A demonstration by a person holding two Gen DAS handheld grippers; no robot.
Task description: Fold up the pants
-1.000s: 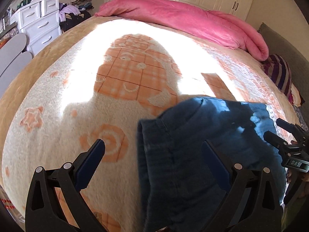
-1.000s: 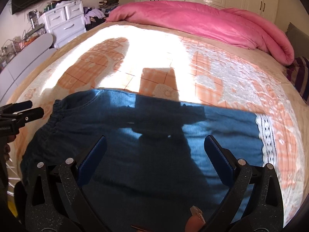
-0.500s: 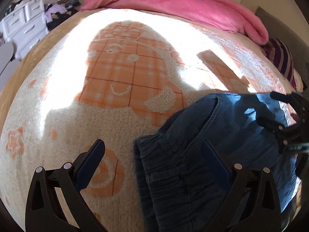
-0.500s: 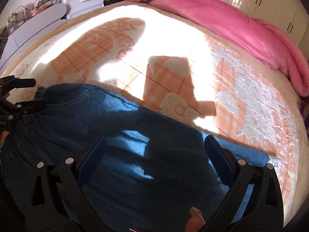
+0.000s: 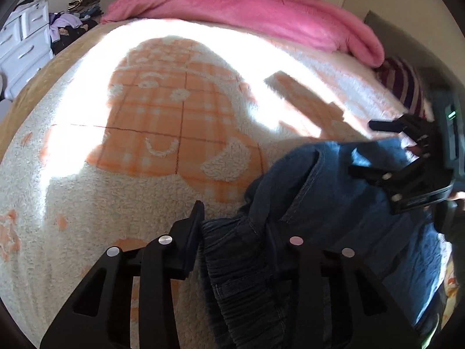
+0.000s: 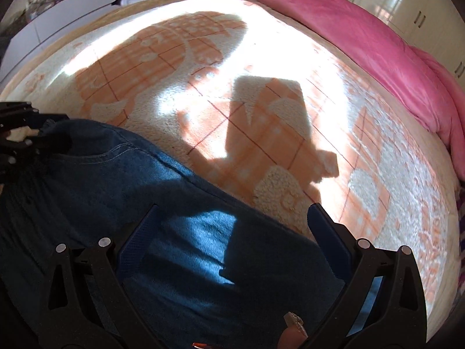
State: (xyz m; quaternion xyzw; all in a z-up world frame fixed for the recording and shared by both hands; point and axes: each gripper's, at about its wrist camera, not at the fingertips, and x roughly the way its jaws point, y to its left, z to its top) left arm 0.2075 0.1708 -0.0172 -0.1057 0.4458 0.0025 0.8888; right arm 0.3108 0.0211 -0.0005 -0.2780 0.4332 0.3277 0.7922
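We're at the grab step: left gripper (image 5: 238,232) jaws closing on the gathered waistband (image 5: 232,250) of the pants (image 6: 174,203) on the near blanket (image 5: 145,116), right gripper (image 6: 232,232) jaws apart above the leg, so next it needs to pinch before lifting to fold.

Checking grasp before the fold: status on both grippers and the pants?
Left gripper closing on gathered elastic waistband of dark blue denim pants. Right gripper open over pant leg, not gripping. Fleece bedspread around pants unobstructed.
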